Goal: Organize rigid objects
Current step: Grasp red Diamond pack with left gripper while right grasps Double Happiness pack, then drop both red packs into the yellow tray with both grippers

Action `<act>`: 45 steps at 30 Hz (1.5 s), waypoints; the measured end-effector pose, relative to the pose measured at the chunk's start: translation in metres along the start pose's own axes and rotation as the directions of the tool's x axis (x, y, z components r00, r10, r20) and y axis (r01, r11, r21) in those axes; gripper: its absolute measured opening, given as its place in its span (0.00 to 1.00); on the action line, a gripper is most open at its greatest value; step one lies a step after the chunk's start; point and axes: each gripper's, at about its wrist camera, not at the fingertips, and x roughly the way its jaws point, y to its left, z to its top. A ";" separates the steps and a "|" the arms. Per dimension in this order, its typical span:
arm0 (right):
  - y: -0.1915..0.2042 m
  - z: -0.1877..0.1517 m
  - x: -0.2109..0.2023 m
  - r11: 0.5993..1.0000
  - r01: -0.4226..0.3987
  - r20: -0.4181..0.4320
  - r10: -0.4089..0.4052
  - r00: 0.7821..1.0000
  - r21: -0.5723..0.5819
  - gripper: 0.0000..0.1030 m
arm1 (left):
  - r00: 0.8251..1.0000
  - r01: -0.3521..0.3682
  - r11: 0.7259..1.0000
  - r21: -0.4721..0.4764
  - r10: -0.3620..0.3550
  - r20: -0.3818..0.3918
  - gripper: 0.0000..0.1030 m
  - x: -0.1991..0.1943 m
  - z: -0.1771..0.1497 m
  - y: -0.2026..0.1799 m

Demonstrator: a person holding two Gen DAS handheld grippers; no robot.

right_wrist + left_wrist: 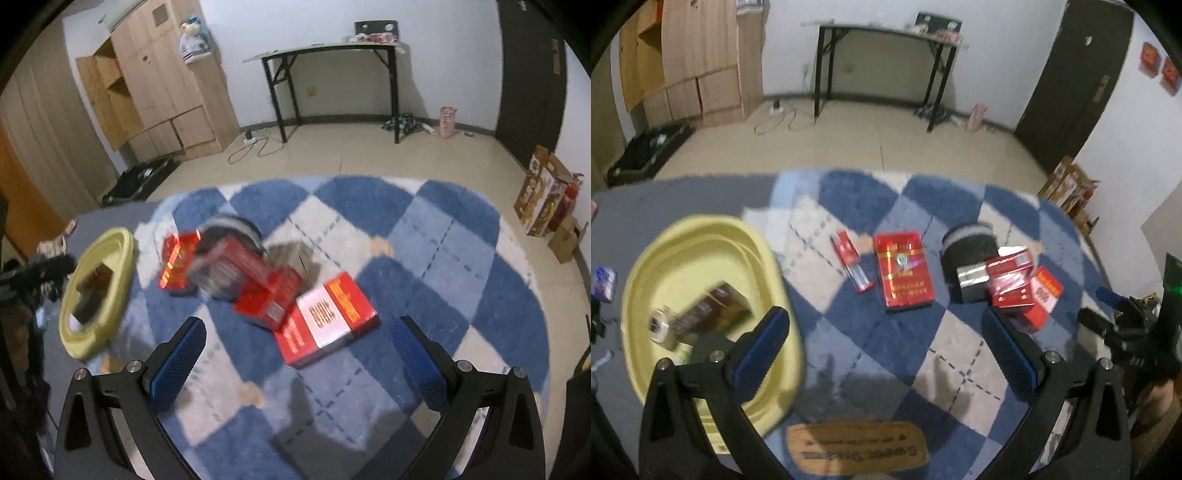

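While both tools stand wide open and empty, a blue-and-white checked rug spreads across the counter, carrying the items yet to be sorted. On its left side rests a yellow basin, which already contains a brown box and a small jar-like item, too blurred to identify. The left tool hovers between the basin and the loose goods; the right tool hangs above the rug in front of a red-and-white box. That box leans against a tumbled heap of red boxes and a dark, striped roll of unclear material. Apart from the heap lie a flat red pack and, just beside it, a slim red packet. By the look of it, the sorting is partly done and a fresh pick is at hand. The next move likely calls for lowering a tool over one box, jaws aligned across its narrow sides, before carrying it to the basin.
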 end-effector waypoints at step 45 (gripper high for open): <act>-0.008 -0.019 0.040 0.971 0.117 0.069 -0.105 0.992 -0.209 0.90 | 0.997 -0.071 0.997 0.024 0.070 0.042 0.60 0.020 0.010 -0.001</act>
